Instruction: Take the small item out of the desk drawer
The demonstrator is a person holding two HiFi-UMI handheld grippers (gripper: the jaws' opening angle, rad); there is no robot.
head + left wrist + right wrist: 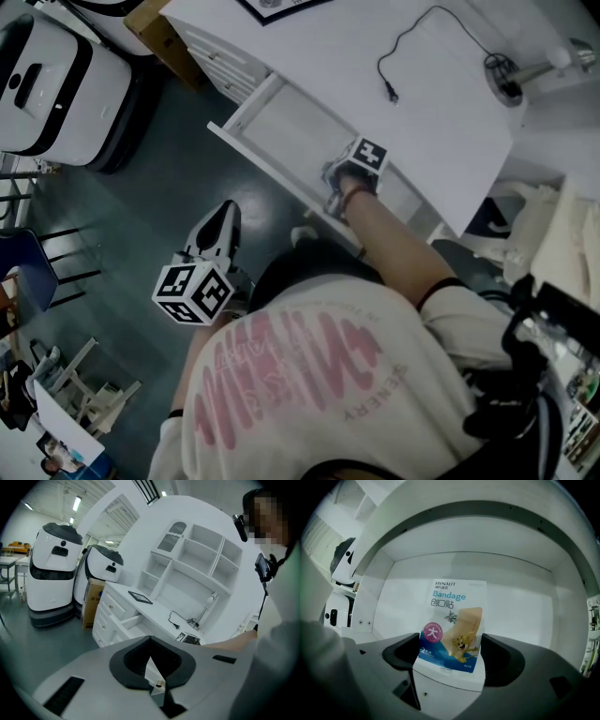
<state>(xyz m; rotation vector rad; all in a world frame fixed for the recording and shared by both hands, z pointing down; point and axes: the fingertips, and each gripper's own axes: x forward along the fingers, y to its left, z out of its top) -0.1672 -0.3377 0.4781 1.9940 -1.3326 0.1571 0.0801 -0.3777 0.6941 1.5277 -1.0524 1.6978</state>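
Note:
A bandage packet, white and blue with a cartoon cat and mouse, fills the middle of the right gripper view. My right gripper is shut on its lower edge inside the open white drawer. From above, that gripper reaches into the drawer under the desk, and the packet is hidden there. My left gripper hangs low over the floor left of the person's body. Its fingers are shut on nothing and point toward the desk.
The white desk top carries a black cable and a lamp. Two white robots and a cardboard box stand left of the desk. A blue chair is at the left edge.

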